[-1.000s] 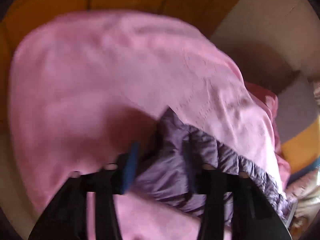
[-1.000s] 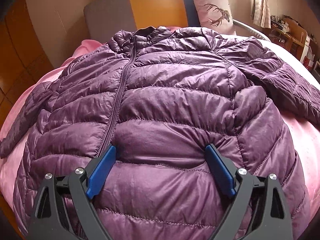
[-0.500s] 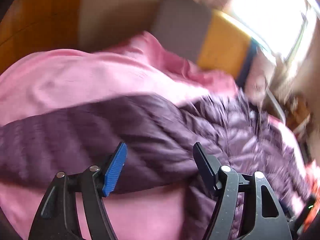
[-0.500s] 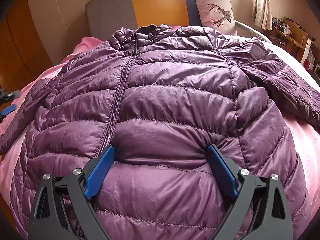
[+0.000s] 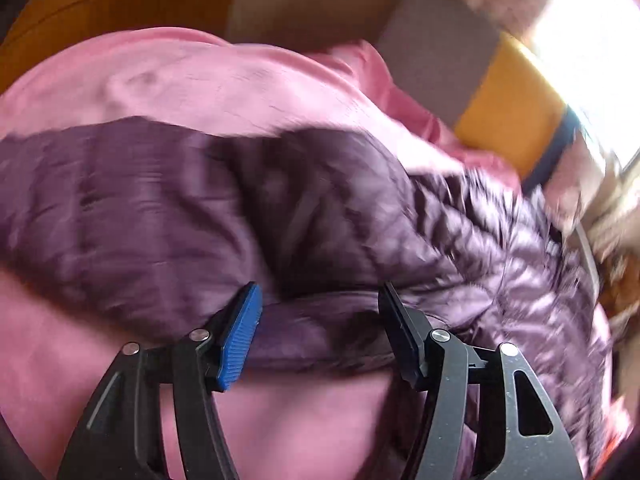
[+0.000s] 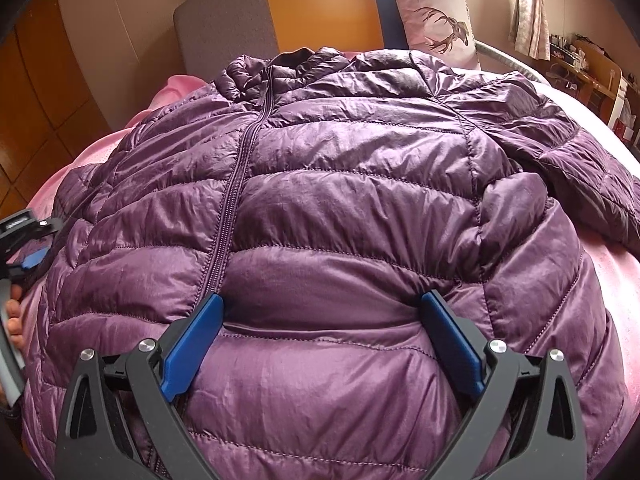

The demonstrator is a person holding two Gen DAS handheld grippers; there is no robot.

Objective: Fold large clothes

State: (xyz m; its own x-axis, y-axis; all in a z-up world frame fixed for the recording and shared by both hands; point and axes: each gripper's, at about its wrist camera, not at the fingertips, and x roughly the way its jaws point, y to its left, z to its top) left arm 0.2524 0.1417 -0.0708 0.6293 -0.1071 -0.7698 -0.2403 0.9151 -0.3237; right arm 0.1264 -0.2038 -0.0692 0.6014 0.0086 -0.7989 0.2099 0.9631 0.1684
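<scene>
Swung from bare pink bedding (image 5: 224, 80) onto the purple jacket (image 6: 340, 208) sleeve, the left tool (image 5: 320, 328) hovers open ahead of a sleeve fold, while the right tool (image 6: 320, 328) rests open on the hem.

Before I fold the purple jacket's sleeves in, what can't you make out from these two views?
- Left sleeve: left wrist view is motion-blurred; cuff runs off the left edge.
- Whether the left hand-held gripper touches fabric: blur hides it; jaws stand apart.
- Jacket hem: right wrist view, hidden behind the right hand-held gripper and cut by the bottom edge.
- Right sleeve cuff: off the right edge.
</scene>
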